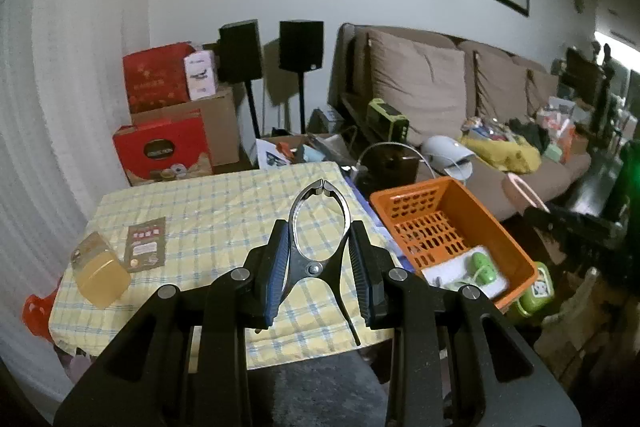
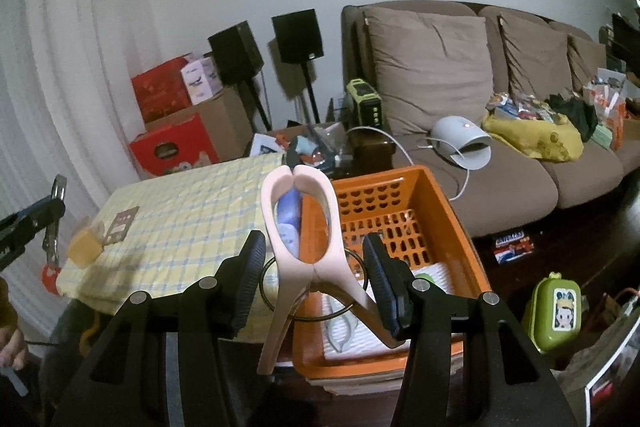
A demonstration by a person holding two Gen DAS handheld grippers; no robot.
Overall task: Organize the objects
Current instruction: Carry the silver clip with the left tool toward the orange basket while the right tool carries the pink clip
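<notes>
Left gripper [image 1: 320, 259] clamps a metal clip [image 1: 318, 227] above the checked tablecloth [image 1: 208, 203], jaws narrowly apart around it. Only the right wrist view shows the right gripper [image 2: 316, 275], wider, gripping a pink clip [image 2: 304, 239] at the orange basket [image 2: 444, 203] edge, plus a green case [image 2: 556, 311] on the floor.

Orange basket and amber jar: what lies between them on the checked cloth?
In the left wrist view, only a brown card lies beside the jar; the cloth toward the basket is bare.
</notes>
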